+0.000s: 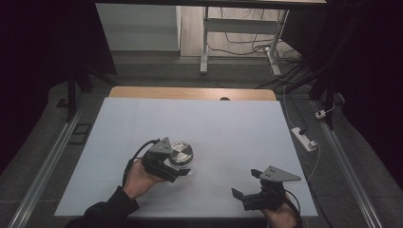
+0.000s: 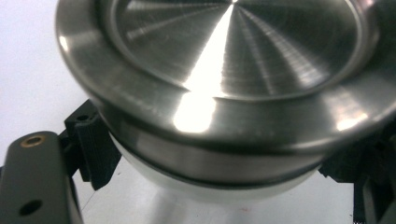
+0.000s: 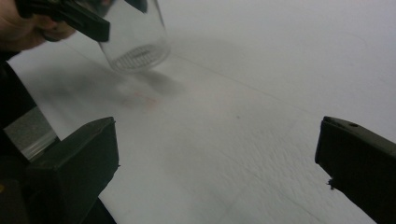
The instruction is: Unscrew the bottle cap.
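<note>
While the left gripper (image 1: 182,172) clamps a clear glass jar (image 3: 137,39) just under its steel lid (image 1: 181,152), the jar hangs tilted a bit above the white table (image 1: 228,128), left of the middle and nearer the front edge. Can't tell if anything's inside, the glass looks see-through. Right gripper (image 1: 247,183) sits by the front right corner with its jaws spread wide, holding nothing. Plenty of bare surface between the two and all the way to the back edge.
</note>
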